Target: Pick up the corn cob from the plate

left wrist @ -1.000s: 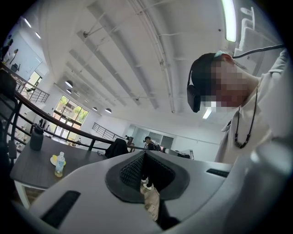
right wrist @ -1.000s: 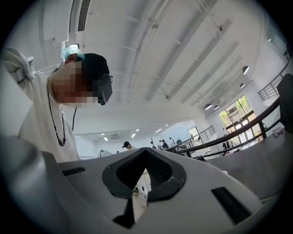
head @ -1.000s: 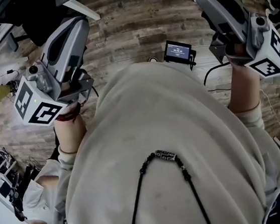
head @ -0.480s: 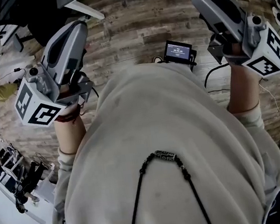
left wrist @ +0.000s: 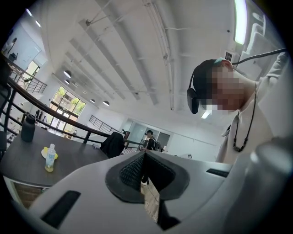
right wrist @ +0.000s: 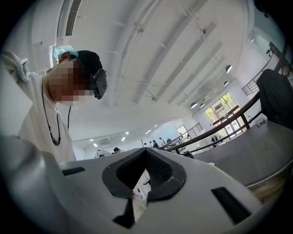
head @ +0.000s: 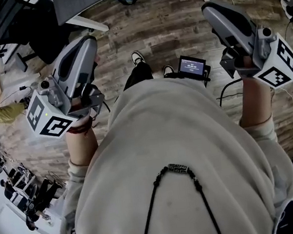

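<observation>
Both shut, empty: left tongs (left wrist: 144,154), right tongs (right wrist: 147,151), flanking sweater (head: 177,152), now slightly lower than before. No corn cob, no plate in view; pick-up not begun.

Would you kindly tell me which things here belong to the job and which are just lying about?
Job: left gripper, right gripper, both shut, empty; no corn cob or plate in view.
Lying about: bottle, dark table, small screen.

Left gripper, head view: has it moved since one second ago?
Yes, slightly: the left gripper has slid down the picture from the white leg, toward the person.
</observation>
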Demonstrator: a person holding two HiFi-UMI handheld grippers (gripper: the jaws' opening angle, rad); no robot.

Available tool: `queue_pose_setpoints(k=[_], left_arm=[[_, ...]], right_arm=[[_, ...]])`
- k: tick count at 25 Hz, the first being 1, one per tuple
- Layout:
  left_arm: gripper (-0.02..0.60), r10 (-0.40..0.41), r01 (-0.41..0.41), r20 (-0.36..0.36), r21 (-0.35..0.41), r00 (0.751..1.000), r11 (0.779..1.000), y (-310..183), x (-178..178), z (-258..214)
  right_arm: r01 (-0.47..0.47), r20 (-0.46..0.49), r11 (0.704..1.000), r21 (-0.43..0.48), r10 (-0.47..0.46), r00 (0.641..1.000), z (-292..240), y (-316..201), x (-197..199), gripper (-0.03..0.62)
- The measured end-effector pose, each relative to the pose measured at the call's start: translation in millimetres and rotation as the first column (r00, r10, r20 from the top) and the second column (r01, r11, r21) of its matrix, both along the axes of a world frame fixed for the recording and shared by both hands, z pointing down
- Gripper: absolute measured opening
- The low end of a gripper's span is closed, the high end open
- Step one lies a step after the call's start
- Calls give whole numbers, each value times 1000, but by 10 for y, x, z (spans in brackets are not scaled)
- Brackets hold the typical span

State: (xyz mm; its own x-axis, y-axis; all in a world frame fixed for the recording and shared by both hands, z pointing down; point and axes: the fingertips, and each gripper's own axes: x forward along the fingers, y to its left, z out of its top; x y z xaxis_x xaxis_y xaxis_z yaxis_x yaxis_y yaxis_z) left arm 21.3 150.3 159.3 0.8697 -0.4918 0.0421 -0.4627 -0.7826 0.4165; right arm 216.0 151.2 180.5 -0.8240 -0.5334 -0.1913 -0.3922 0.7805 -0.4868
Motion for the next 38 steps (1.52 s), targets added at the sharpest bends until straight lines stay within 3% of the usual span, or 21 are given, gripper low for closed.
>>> queue_pose_setpoints(k=[11, 20, 29, 38], left_arm=[[2, 151, -146, -74, 64, 986, 987, -725, -62, -193], [2, 203, -196, -121, 68, 972, 978, -1090, -280, 5], [2, 216, -211, -132, 48, 967, 976, -1849, -814, 11], [2, 159, -158, -127, 21, 979, 987, -1888, -1154, 175]], right_arm=[[-146, -102, 989, 9, 146, 984, -291, -407, -140, 15], [-205, -158, 978, 44, 210, 965, -290, -626, -391, 15], [-187, -229, 982, 29, 188, 955, -490, -1459, -1062, 16], [-97, -231, 995, 18, 98, 968, -401, -1717, -1448, 16]])
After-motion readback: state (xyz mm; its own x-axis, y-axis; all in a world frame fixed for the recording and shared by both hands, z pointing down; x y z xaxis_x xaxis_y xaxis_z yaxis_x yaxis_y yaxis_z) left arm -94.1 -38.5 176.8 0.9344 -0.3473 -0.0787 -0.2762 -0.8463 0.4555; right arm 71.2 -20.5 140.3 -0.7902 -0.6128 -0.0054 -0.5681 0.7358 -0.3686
